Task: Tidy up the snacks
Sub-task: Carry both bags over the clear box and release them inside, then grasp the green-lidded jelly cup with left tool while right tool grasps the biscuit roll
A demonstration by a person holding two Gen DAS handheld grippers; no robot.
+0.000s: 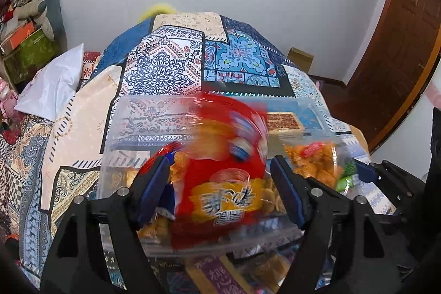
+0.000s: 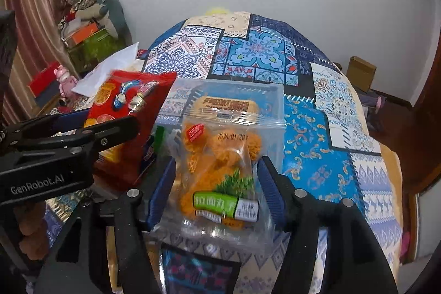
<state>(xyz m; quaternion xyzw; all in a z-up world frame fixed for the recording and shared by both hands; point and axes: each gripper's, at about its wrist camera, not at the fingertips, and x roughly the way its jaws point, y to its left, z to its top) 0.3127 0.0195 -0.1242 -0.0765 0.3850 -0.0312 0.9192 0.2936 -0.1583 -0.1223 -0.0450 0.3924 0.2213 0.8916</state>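
Left wrist view: the left tongs (image 1: 220,183) stand wide over a clear bin (image 1: 115,145) on a patchwork-covered bench (image 1: 165,68), a blurred red bag (image 1: 223,178) between the blue pads, neither pad visibly pressing it. Right wrist view: the right tongs (image 2: 216,189) stand partly open around a clear bag (image 2: 220,156) of orange snacks with a green label, lying over the bin's near edge; whether the pads touch it cannot be told. A tan box (image 2: 226,105) lies deeper in the bin.
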